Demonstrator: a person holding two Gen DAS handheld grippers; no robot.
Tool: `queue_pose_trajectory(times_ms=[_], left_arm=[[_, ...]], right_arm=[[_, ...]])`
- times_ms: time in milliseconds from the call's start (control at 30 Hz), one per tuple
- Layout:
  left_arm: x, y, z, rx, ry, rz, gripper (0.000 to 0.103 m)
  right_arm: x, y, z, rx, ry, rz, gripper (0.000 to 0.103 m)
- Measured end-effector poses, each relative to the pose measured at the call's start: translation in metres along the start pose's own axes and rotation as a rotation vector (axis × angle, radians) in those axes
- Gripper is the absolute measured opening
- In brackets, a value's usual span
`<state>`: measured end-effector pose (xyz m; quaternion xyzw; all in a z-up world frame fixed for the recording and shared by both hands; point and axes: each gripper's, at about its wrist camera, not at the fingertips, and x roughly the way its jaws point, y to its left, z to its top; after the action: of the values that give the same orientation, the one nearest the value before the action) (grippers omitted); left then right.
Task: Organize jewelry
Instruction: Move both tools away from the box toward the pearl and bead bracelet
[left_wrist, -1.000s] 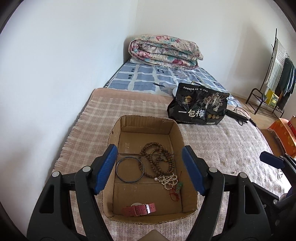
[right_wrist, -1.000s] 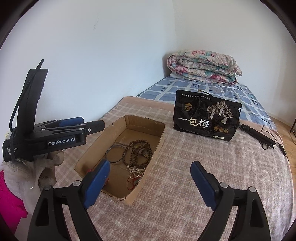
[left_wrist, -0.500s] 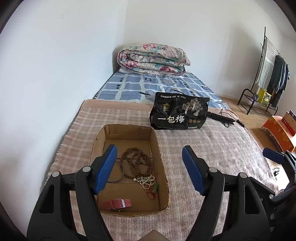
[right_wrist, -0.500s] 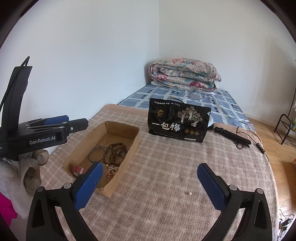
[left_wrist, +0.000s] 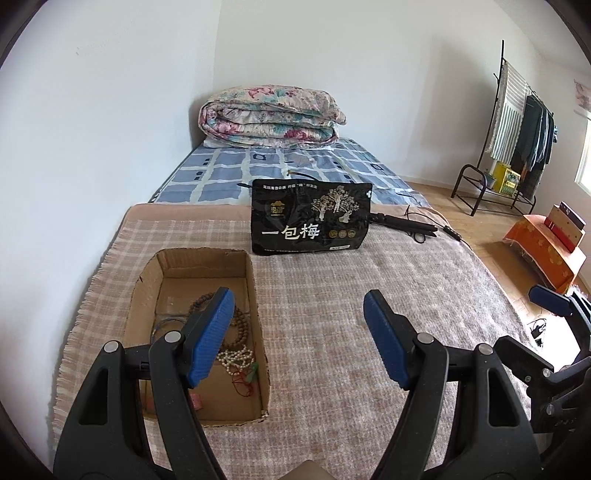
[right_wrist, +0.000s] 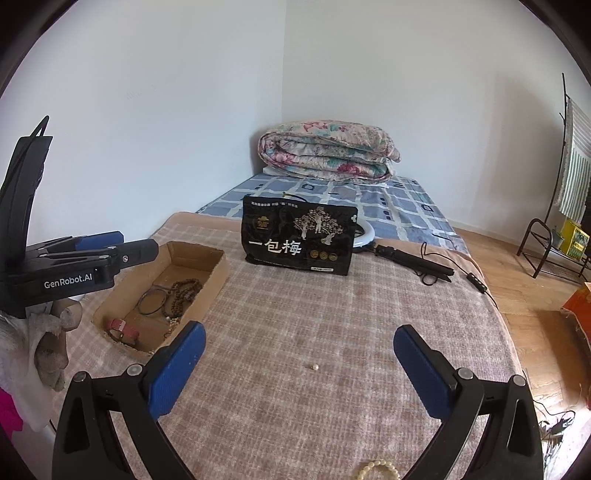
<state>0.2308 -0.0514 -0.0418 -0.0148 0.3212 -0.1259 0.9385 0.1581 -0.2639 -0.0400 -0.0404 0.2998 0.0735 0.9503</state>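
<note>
Several jewelry pieces lie in an open cardboard box (right_wrist: 207, 280) on the left part of a checked blanket (right_wrist: 314, 314) spread over the bed: a brown bead string (right_wrist: 184, 291), a dark bangle (right_wrist: 152, 301) just beside it, a white bead strand (left_wrist: 236, 358) with red and green bits nearer the camera, and a red strap (right_wrist: 119, 325) at the near end. Outside the box, a tiny pale bead (right_wrist: 315, 366) sits alone on the blanket between the right gripper's fingers, and a cream bead bracelet (right_wrist: 376, 470) shows at the bottom edge of the right wrist view. Left gripper (left_wrist: 299, 339) hangs over the box's right wall and the bare blanket, fingers spread wide, nothing in them; its left finger (left_wrist: 212, 332) covers part of the bead string. Right gripper (right_wrist: 297, 369) is above the blanket right of the box, fingers likewise spread and empty. A black pouch (left_wrist: 310, 221) with white characters stands beyond the box. Behind it a black folded stand (right_wrist: 417, 262) with cable. Far end of bed: blue checked sheet (left_wrist: 280, 166) and a folded floral quilt (left_wrist: 271, 118). A clothes rack (left_wrist: 517, 122) stands at the right wall.
</note>
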Motion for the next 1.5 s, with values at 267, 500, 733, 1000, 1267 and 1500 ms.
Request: queue_pose_trajectory(times_ms=[267, 500, 733, 1000, 1267, 1500], left_arm=[[0.023, -0.029, -0.008, 0.010, 0.034, -0.051, 0.075], [0.047, -0.053, -0.018, 0.024, 0.067, -0.097, 0.075], [0.072, -0.074, -0.031, 0.040, 0.111, -0.136, 0.074], [0.100, -0.095, -0.052, 0.065, 0.169, -0.179, 0.064], [0.132, -0.115, -0.073, 0.101, 0.240, -0.202, 0.052], [0.154, -0.123, -0.082, 0.116, 0.277, -0.215, 0.038]], right_arm=[[-0.004, -0.051, -0.027, 0.046, 0.042, -0.030, 0.103], [-0.011, -0.092, -0.055, 0.083, 0.064, -0.081, 0.103], [-0.010, -0.117, -0.083, 0.093, 0.097, -0.095, 0.102], [0.000, -0.123, -0.119, 0.080, 0.167, -0.062, 0.094], [0.012, -0.120, -0.152, 0.070, 0.252, -0.017, 0.078], [0.027, -0.132, -0.167, 0.103, 0.312, -0.003, 0.060]])
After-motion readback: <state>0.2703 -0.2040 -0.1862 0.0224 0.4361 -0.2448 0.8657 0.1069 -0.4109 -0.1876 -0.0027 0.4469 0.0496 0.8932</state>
